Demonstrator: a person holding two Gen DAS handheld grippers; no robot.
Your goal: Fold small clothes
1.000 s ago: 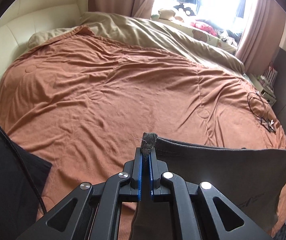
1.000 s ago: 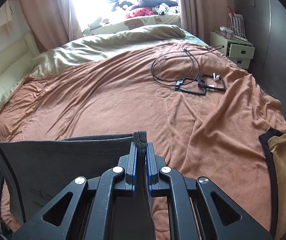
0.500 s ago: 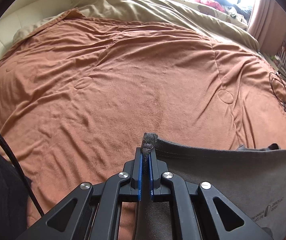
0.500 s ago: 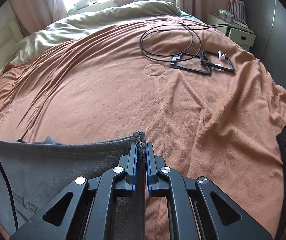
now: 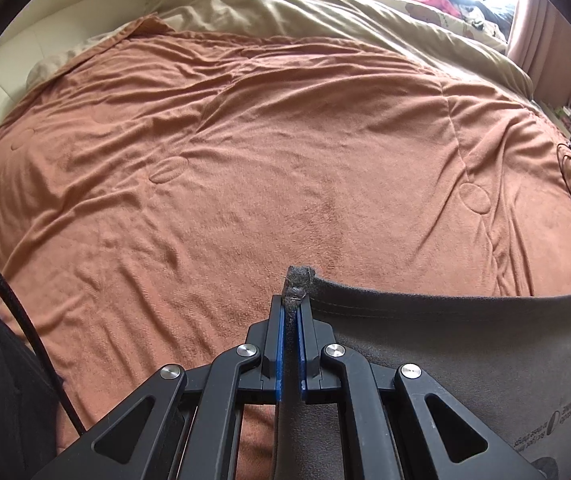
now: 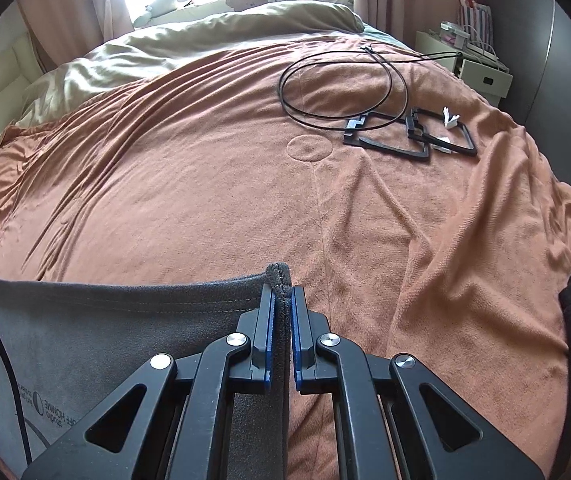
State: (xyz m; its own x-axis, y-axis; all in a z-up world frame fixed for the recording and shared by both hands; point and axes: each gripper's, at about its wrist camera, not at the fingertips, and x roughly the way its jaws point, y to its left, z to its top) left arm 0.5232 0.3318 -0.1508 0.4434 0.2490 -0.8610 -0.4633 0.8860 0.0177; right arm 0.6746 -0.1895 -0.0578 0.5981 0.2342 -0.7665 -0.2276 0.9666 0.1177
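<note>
The left gripper [image 5: 290, 300] tilts steeply down over a bed covered by a rumpled orange-brown fleece blanket [image 5: 265, 152]. Its black jaws with blue pads are closed tight on one bunched corner of a dark grey soft-fabric garment [image 5: 465, 344], which pokes up past the fingertips. From there the garment's hemmed top edge stretches to the right, with small printed lettering near its lower right. The right gripper [image 6: 282, 292] also points downward, its jaws pinched shut on the opposite corner of the same grey garment [image 6: 105, 320], so the cloth hangs spread between the two grippers, just above the near part of the blanket [image 6: 205, 180]. Farther off on the blanket lie a looped black cable [image 6: 341, 84] and black rectangular frames [image 6: 405, 136]. A beige duvet [image 5: 345, 12] lies bunched at the bed's far end.
</note>
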